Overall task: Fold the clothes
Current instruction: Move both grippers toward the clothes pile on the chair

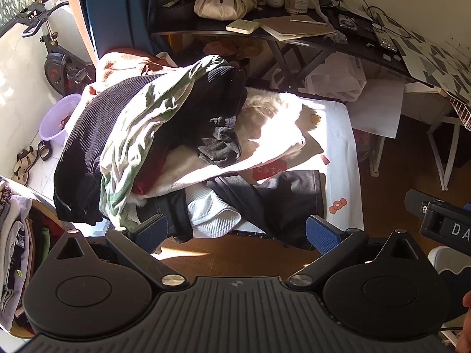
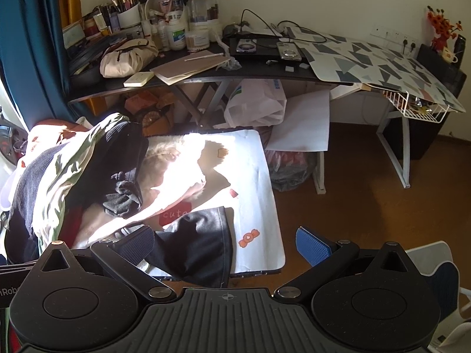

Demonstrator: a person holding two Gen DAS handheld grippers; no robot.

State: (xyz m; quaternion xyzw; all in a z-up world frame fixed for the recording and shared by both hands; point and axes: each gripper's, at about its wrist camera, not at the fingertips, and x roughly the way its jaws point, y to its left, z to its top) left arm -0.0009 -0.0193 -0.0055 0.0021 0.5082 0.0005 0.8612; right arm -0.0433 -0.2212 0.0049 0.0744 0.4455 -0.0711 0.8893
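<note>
- Between the spread blue pads of the left gripper [image 1: 235, 231] nothing was held; the right gripper [image 2: 225, 245] likewise hung released, above the near edge of the white cloth [image 2: 259, 176].
- Just ahead lay a dark garment [image 2: 200, 235], draped partly over that edge.
- Farther out, the clothes pile [image 1: 147, 129] leaned, heaped and unfolded.
- Judged risk: tugging the dark piece could drag the pile with it, since the pile appeared to overlap it, or slide everything to the floor [image 2: 338, 235].
</note>
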